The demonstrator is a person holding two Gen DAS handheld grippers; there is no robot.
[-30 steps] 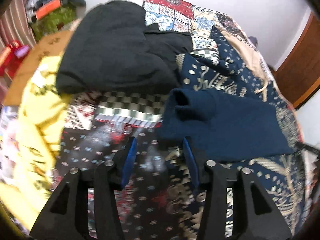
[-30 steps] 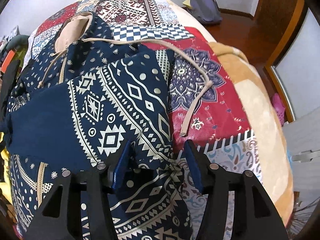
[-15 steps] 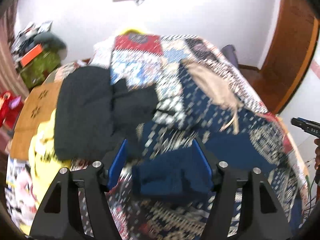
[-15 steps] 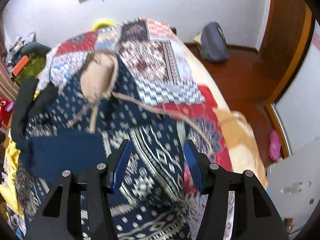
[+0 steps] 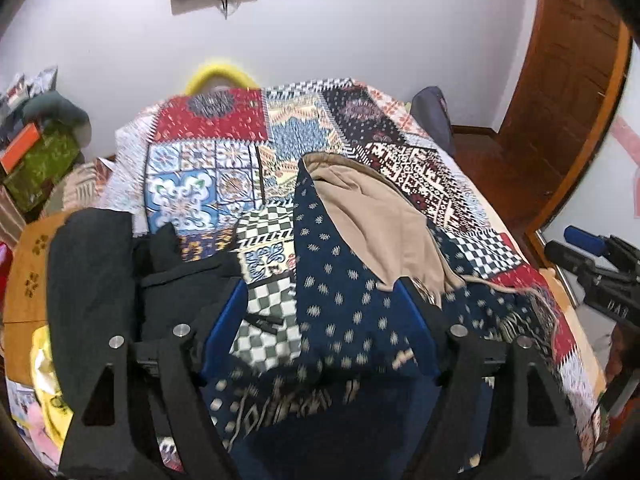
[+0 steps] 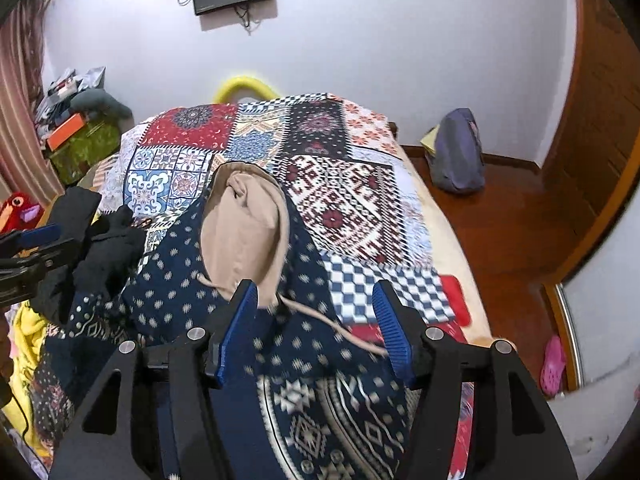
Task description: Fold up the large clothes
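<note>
1. Task item: the navy patterned hoodie (image 6: pixel 256 296) lies spread on the bed (image 6: pixel 352 200), which is covered by a patchwork quilt. Its hood, with a tan lining (image 6: pixel 244 220), points toward the far end of the bed. A tan drawstring (image 6: pixel 336 326) trails to the right across the fabric.
2. Left hand-held gripper (image 5: pixel 320 328): jaws spread wide, grasping nothing. It hangs above the hoodie's left shoulder area, with blurred navy fabric beneath it.
3. Right hand-held gripper (image 6: pixel 316 324): jaws likewise spread and empty. It hangs above the hoodie just near of the hood, with the drawstring between the fingers.
4. Step in hand (judgement): both grippers appear to be repositioning between folds. No edge is gripped, and the hood lies unfolded.
5. Next move (judgement): choose a grasp site, probably the hood or the shoulder edges. Lower the jaws over one fabric layer only and keep the drawstring clear before closing.
6. Left wrist view only: a black garment (image 5: pixel 92 288) lies heaped at the left of the bed, beside the hoodie. The right hand-held gripper shows at the right frame edge.
7. Right wrist view only: the geometric band on the hoodie's near body (image 6: pixel 312 432), a backpack (image 6: pixel 456 152) on the wooden floor at the far right, and a pink shoe (image 6: pixel 554 364).
</note>
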